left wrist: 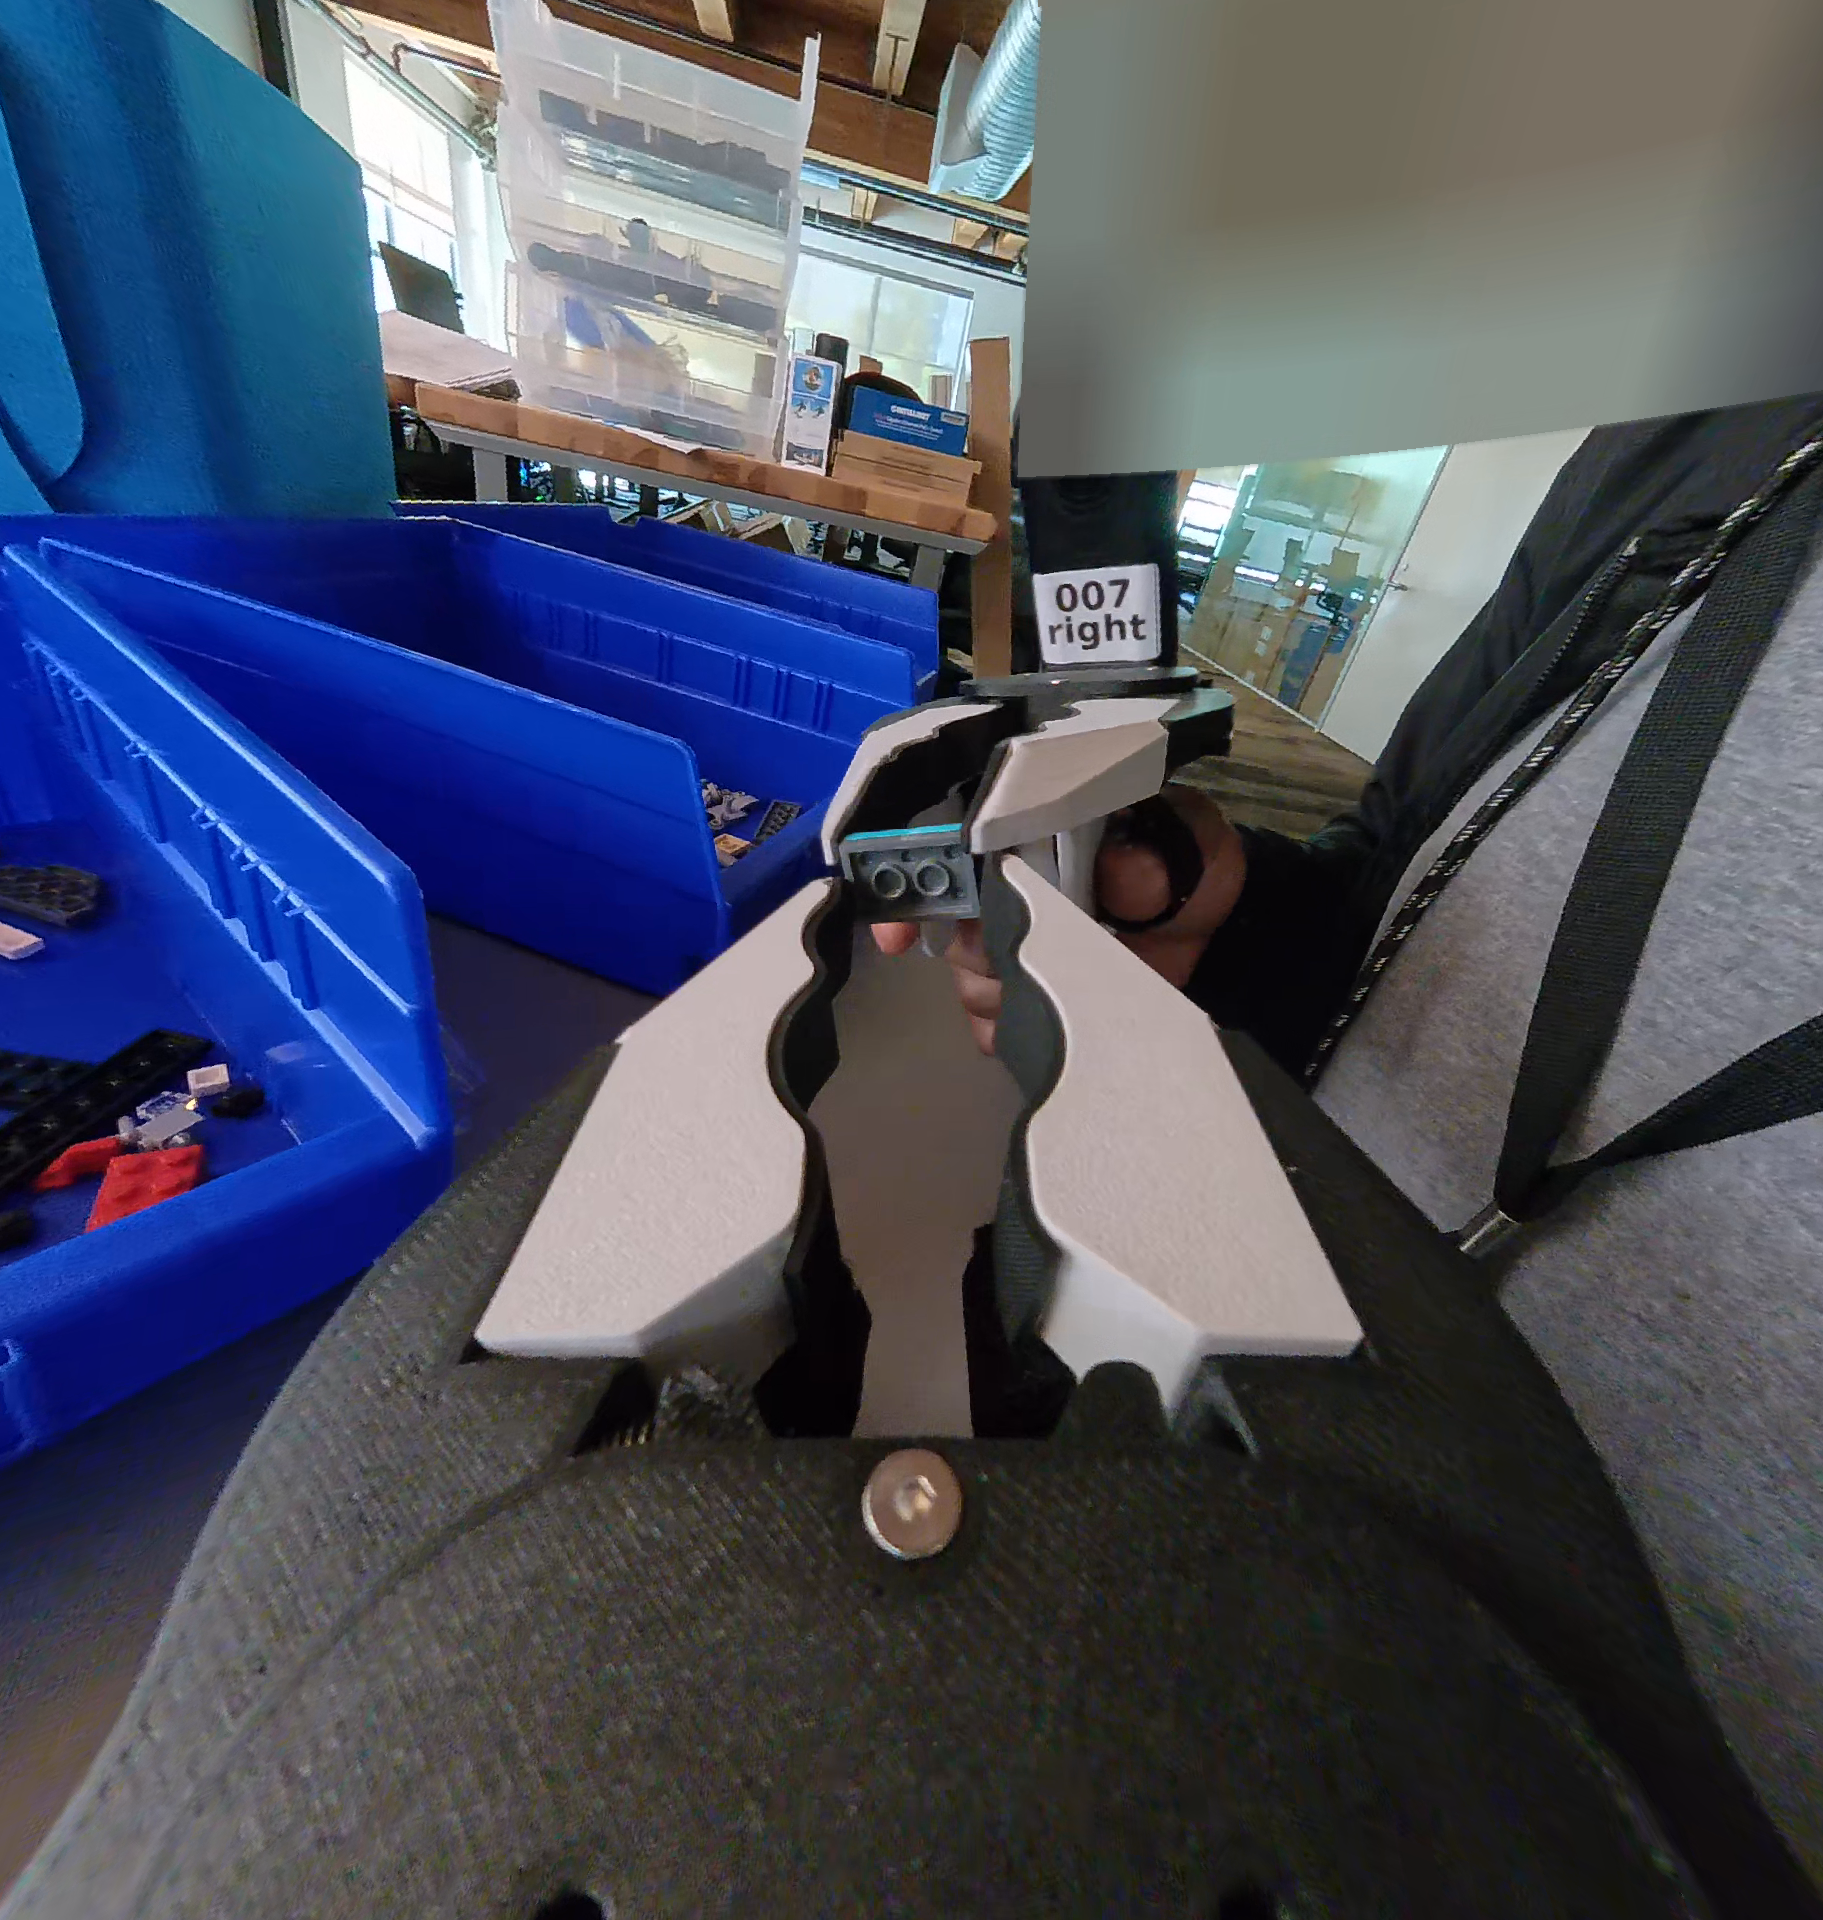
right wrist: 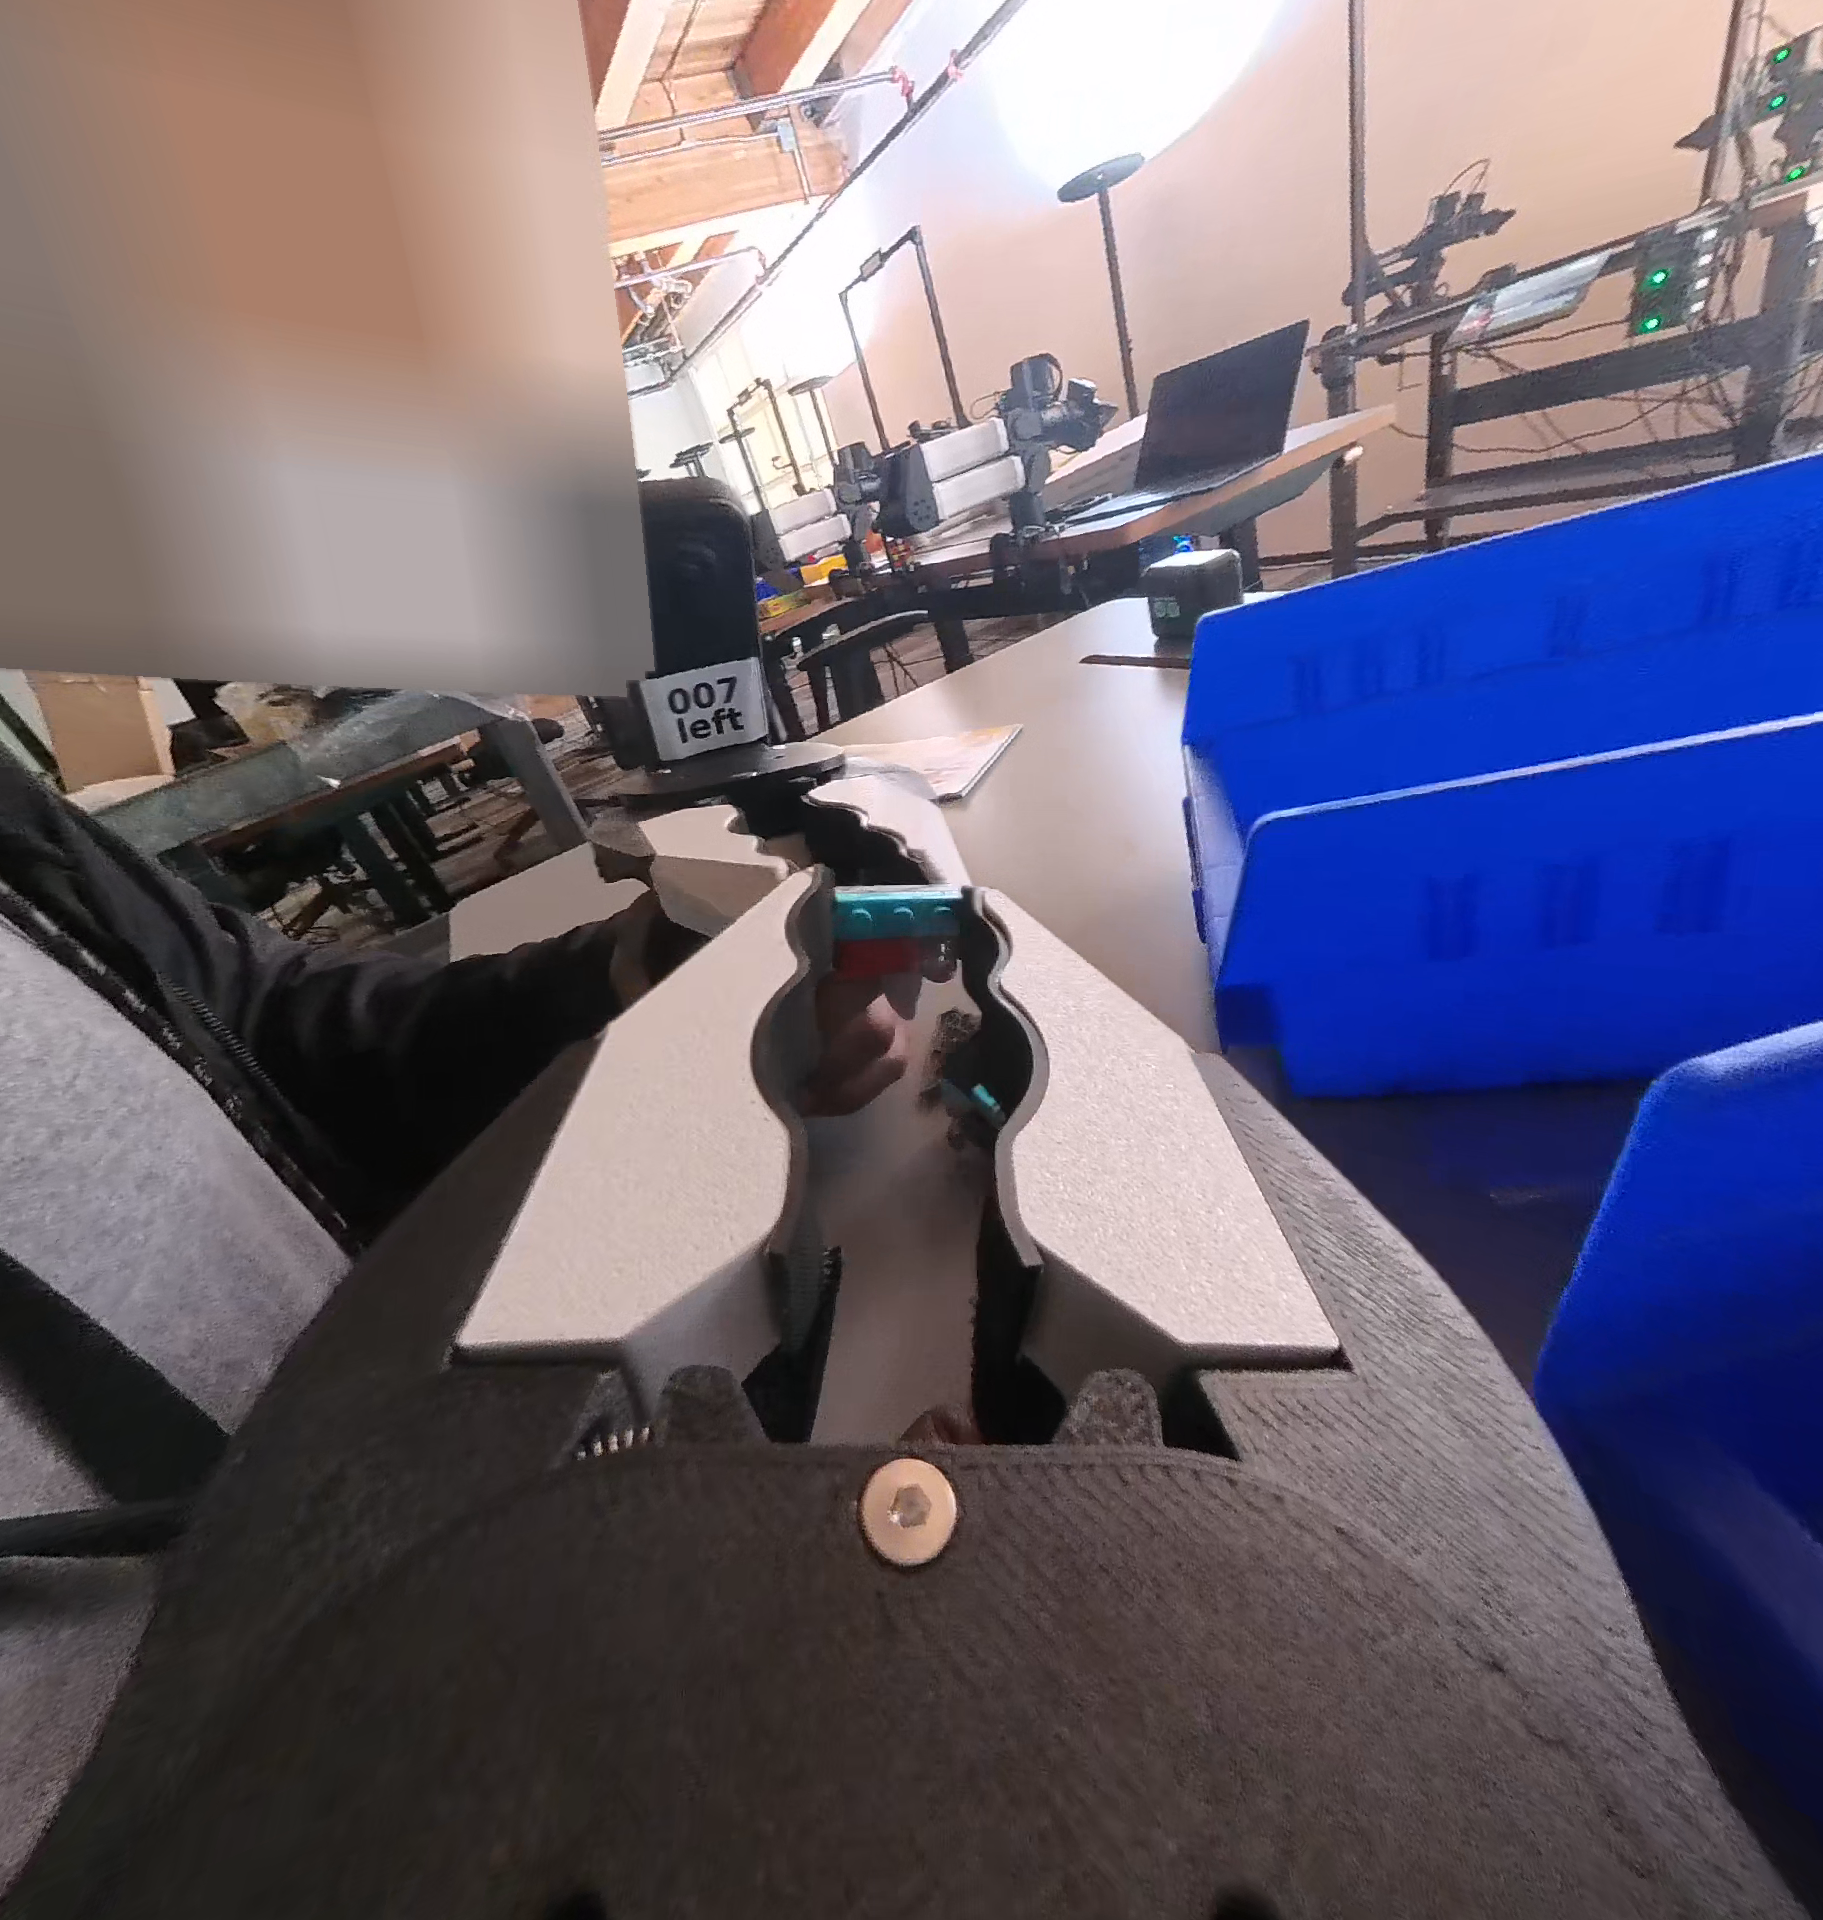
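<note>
While both grippers met in the air above the worktop, a small stack of toy bricks sat between their tips. In the left wrist view, the left gripper had its fingers closed narrowly at the tips on a grey brick, whose two round sockets faced the camera. A teal brick lay along the grey one's top edge, and the right gripper came in from above right, its fingers pinching that teal layer.

In the right wrist view, the right gripper pinched the teal brick between its fingertips, with a red brick touching its underside. The left gripper lay opposite, tip to tip; whether it touched the red piece could not be told from that view.

Blue bins stood on the worktop to the left of the left gripper, apart from the fingers, holding loose black, red and white pieces. In the right wrist view blue bins stood near the right side of the right gripper. A person in a grey top stood just behind the grippers. Open air lay directly around the joined tips.
</note>
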The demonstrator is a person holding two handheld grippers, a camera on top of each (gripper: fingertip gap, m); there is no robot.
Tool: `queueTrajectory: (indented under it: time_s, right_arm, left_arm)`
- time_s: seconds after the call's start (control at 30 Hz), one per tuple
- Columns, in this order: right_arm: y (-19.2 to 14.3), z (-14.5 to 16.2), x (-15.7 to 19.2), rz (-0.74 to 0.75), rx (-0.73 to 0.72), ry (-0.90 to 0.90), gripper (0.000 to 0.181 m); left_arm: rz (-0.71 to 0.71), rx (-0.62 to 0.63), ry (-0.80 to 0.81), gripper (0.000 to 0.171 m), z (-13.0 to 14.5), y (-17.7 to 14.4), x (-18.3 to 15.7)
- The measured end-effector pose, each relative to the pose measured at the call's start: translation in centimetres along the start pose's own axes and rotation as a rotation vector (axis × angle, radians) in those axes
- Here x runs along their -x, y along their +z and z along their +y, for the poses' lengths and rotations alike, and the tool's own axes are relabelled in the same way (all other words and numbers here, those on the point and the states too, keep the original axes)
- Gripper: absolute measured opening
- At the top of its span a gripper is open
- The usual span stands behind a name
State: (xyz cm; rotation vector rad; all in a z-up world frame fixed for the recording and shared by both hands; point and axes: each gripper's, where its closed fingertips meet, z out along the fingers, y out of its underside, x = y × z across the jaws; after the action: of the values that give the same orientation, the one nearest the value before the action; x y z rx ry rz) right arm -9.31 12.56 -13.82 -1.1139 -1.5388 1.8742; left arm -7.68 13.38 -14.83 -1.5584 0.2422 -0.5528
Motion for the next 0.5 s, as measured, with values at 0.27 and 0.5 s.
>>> queueTrajectory:
  time_s: [0.27,0.5]
  right_arm:
    - [-0.5,-0.2,0.9,-0.148,-0.018,0.08,0.025]
    - [-0.9,-0.3,1.3,-0.234,-0.031,0.134,0.024]
  left_arm:
    - [0.085,-0.028,-0.053,0.025,-0.4,0.0,-1.1]
    - [0.165,-0.057,-0.147,0.024,-0.6,-0.1,-1.7]
